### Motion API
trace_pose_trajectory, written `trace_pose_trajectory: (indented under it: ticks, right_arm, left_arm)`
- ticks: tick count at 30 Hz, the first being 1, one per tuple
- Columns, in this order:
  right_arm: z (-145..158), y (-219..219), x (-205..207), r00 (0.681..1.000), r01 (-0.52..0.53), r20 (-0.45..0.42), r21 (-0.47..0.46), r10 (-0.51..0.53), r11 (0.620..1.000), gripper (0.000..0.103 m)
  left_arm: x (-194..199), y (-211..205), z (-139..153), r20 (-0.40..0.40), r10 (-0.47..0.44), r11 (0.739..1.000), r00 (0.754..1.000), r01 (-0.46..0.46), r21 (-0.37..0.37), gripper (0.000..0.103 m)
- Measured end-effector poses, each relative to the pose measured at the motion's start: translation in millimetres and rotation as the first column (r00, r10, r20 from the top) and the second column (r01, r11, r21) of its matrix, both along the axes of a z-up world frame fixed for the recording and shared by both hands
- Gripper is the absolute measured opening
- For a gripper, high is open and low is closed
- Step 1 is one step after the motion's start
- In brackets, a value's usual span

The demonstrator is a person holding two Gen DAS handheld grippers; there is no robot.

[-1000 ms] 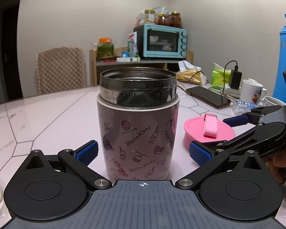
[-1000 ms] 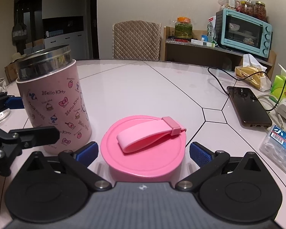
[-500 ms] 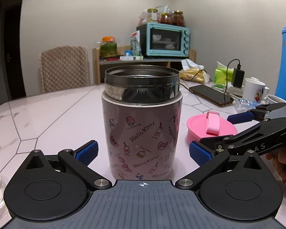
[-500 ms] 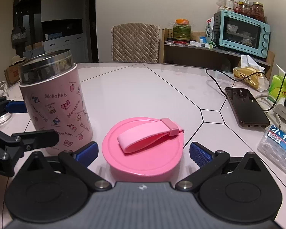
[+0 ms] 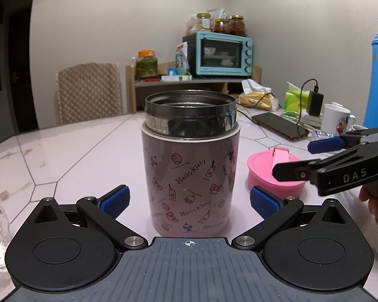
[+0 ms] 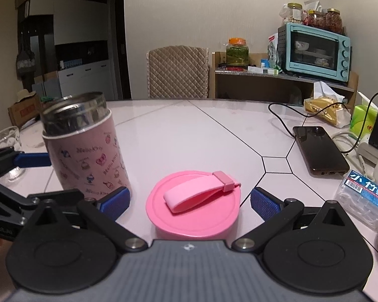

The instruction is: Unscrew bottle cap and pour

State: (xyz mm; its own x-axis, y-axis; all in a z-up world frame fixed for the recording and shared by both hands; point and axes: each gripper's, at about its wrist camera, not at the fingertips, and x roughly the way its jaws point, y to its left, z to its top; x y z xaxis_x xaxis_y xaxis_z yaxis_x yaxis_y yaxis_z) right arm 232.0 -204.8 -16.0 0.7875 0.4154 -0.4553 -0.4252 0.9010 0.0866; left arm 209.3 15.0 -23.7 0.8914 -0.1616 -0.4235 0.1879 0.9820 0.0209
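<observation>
The pink, cartoon-printed steel food jar stands upright on the pale tiled counter, its wide steel mouth open and uncapped. Its round pink plastic cap with the flat carry strap lies strap-up on the counter just to the right of the jar, apart from it.

The left tongs are spread wide, one blue pad on either side of the jar's lower body with a clear gap each side, holding nothing. The right tongs are equally wide open, flanking the cap without touching it, and also hold nothing.

With the cap off, the scene would suit either a jar about to be poured or one already poured and waiting to be closed; how much is inside I cannot tell, as the interior is dark from this angle.

The jar is rigid, double-walled steel, so it should take a firm squeeze without yielding, but its printed coat looks smooth and may slip. The best hold is probably across the mid-body, below the bare threaded collar. It could be heavy if full. A clear glass stands to the jar's left.
</observation>
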Motion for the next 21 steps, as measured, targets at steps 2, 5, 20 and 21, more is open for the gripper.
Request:
trace_pose_trajectory:
  ticks: [2,5,20,21]
  right_arm:
    - [2.1,-0.9,-2.4,1.000,0.002,0.004,0.009,-0.003,1.000,0.103]
    - [5.3,-2.1,-5.9,1.000,0.006,0.011,0.023,-0.006,1.000,0.103]
    - [21.2,-17.8,-33.2,0.999,0.040,0.021,0.057,-0.041,0.998,0.103]
    - [22.0,-18.1,-35.6,0.999,0.045,0.016,0.054,-0.046,0.998,0.103]
  left_arm:
    - [-2.4,0.5,0.7,0.002,0.004,1.000,1.000,-0.004,-0.001,0.103]
    - [-8.3,0.6,2.9,0.007,0.011,1.000,1.000,-0.011,0.001,0.103]
    - [-44.7,-1.9,14.3,0.025,0.041,0.999,0.999,-0.041,-0.006,0.103]
    - [-48.0,-2.8,14.6,0.026,0.044,0.999,0.999,-0.044,-0.006,0.103]
